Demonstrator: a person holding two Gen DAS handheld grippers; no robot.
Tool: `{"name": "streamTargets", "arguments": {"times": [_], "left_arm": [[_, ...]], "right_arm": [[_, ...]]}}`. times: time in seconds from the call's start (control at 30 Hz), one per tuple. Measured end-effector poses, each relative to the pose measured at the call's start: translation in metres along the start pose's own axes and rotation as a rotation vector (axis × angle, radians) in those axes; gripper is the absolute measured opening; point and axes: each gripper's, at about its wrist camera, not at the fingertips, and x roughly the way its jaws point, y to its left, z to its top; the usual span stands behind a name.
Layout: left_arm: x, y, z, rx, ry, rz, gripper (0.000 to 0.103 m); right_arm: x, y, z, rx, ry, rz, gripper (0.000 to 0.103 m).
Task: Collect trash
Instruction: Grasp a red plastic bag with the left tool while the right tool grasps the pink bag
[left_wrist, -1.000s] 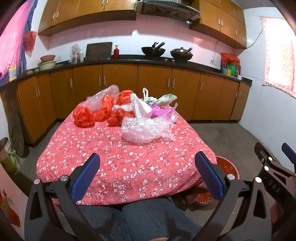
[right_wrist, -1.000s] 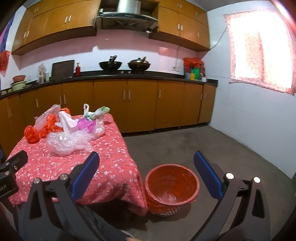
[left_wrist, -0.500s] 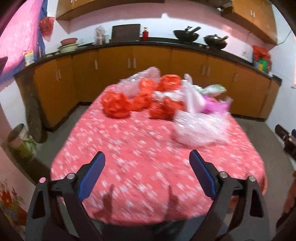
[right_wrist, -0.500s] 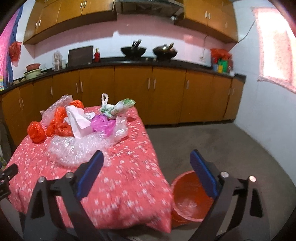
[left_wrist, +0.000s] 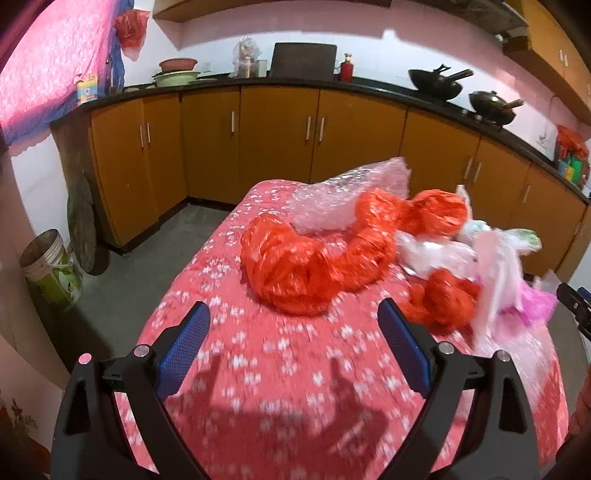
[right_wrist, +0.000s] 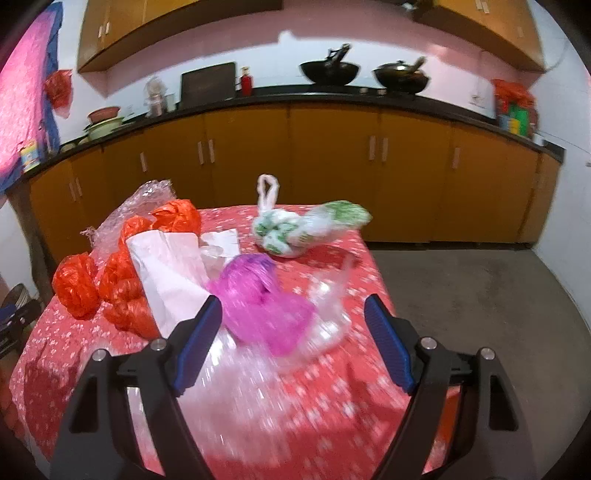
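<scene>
Jaws on both sides are standing apart, empty; the right gripper (right_wrist: 293, 334) has just been narrowing around the purple bag (right_wrist: 264, 304), the left gripper (left_wrist: 293, 343) nearing the orange bag (left_wrist: 291, 269). I am now working over the tabletop (left_wrist: 258, 369); bubble wrap (right_wrist: 243, 384) is crowding my right.

Left gripper (left_wrist: 293, 325) is hanging wide apart, nothing between its blue pads, tilting downward. Right gripper (right_wrist: 293, 321) is angling down too, its jaws just been closing a little, yet gaping and gripping nothing; its tip is peeking in at the left camera's edge.
</scene>
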Motion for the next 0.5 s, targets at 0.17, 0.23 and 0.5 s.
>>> {"name": "streamTargets", "arguments": {"times": [0.17, 0.23, 0.5], "left_arm": [[0.024, -0.007, 0.013, 0.044, -0.009, 0.055, 0.091], [0.034, -0.006, 0.019, 0.040, -0.001, 0.058, 0.091], [0.063, -0.001, 0.028, 0.007, 0.056, 0.056, 0.085]], "right_arm": [[0.039, 0.011, 0.002, -0.065, 0.071, 0.009, 0.073], [0.052, 0.017, 0.001, -0.098, 0.110, 0.011, 0.068], [0.071, 0.020, -0.011, -0.070, 0.202, 0.078, 0.019]]}}
